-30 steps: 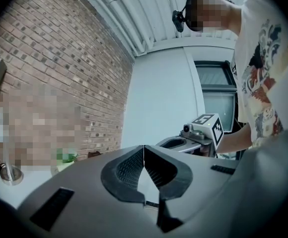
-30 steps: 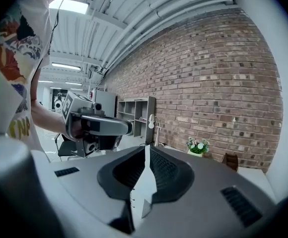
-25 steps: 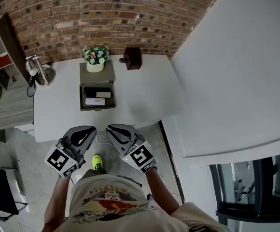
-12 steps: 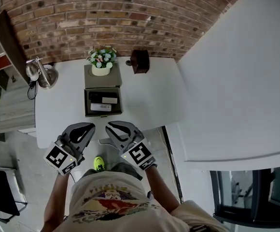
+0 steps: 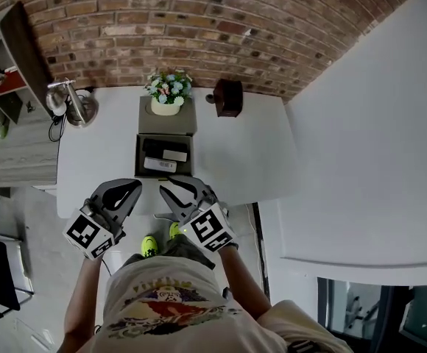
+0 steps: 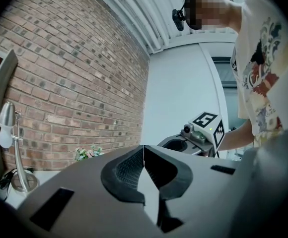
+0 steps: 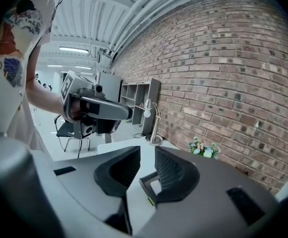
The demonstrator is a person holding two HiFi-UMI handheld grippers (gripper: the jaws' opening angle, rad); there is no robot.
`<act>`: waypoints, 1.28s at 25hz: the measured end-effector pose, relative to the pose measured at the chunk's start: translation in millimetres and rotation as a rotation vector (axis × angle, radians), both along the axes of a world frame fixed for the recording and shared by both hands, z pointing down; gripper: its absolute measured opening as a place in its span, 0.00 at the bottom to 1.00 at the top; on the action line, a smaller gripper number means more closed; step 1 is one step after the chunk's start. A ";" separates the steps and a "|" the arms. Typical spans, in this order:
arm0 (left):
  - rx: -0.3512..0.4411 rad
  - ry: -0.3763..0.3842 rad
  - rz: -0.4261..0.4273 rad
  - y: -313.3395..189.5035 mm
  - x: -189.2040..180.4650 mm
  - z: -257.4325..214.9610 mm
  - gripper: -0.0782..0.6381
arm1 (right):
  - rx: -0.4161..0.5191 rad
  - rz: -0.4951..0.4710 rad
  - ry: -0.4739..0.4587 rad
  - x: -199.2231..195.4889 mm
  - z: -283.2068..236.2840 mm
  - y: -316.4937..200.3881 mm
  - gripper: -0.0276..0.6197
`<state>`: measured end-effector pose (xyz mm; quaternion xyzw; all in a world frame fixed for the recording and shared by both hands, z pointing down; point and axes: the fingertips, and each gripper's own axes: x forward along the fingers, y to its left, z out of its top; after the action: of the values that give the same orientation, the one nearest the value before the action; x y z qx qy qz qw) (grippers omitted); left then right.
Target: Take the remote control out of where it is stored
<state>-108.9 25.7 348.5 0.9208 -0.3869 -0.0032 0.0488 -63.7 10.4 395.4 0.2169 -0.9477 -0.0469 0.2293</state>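
remote (image 5: 159, 165) — in the open box (image 5: 139, 155) on the table (image 5: 235, 160), long axis crosswise | lies just ahead of the right gripper (image 5: 167, 190), the nearer one | right jaws opening, nothing between | left gripper (image 5: 134, 186) — clenched, empty

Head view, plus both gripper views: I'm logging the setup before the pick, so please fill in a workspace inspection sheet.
Surface: white table, mostly bare.
Job's things: open grey box holding a white remote beside a dark item.
Clutter: flower pot, dark brown box, desk lamp.
Grippers: left claw shut, empty; right claw opening, nothing between its jaws.
Cables: dark cable by the lamp base.
Surroundings: brick wall behind the table, shelf unit to the left.
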 end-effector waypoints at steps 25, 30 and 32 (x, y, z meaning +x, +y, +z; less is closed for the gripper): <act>-0.103 -0.076 -0.226 -79.5 43.9 25.4 0.12 | -0.094 -0.219 0.014 42.7 35.1 -84.7 0.21; -0.112 -0.065 -0.227 -93.4 51.1 38.1 0.12 | -0.102 -0.211 0.051 46.5 53.3 -102.8 0.21; -0.116 -0.060 -0.216 -98.2 51.9 44.3 0.12 | -0.105 -0.205 0.053 43.6 57.4 -108.6 0.21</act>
<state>-57.0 -72.5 392.8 0.8691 -0.4845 0.0415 0.0900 -20.1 -98.2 452.8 0.1052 -0.9596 -0.0263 0.2595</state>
